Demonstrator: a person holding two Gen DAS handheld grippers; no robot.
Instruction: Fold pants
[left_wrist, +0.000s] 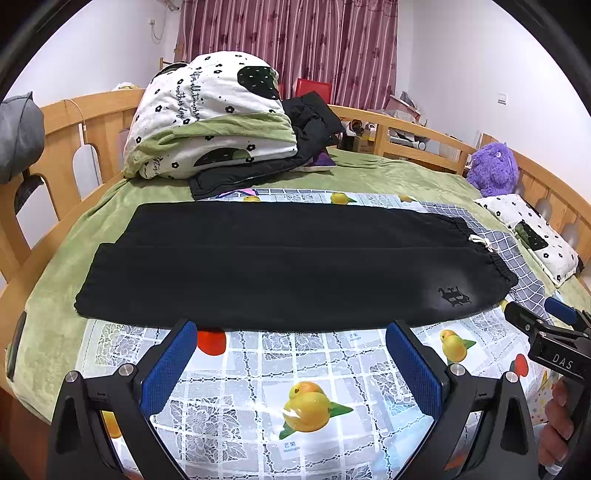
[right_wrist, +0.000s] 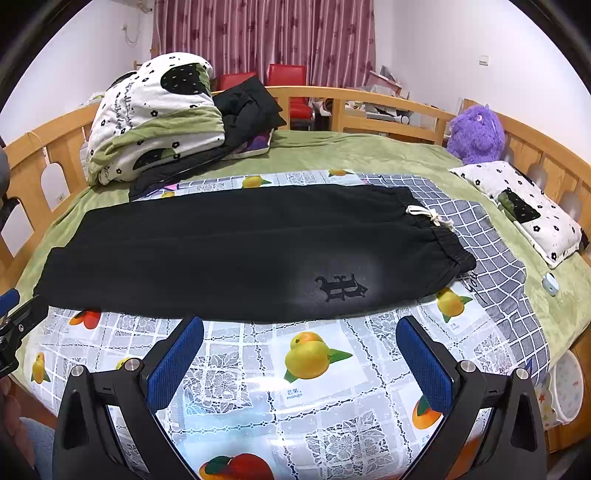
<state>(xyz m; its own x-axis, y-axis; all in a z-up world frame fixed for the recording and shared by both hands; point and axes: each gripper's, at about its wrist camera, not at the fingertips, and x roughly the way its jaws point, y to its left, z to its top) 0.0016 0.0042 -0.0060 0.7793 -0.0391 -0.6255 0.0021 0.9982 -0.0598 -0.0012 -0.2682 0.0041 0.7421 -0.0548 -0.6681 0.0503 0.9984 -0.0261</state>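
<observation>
Left wrist view: one pair of black pants (left_wrist: 288, 258); left gripper (left_wrist: 291, 332) and right gripper (right_wrist: 300, 328) both spread, empty, near its hem-side edge.

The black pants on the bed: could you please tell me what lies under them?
The black pants lie on a fruit-print plastic sheet; a grey checked cloth runs under the waistband. What lies beneath their middle is covered.

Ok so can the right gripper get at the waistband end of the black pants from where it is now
Probably yes. The right gripper is open above the fruit-print cloth, and nothing lies between it and the waistband.
</observation>
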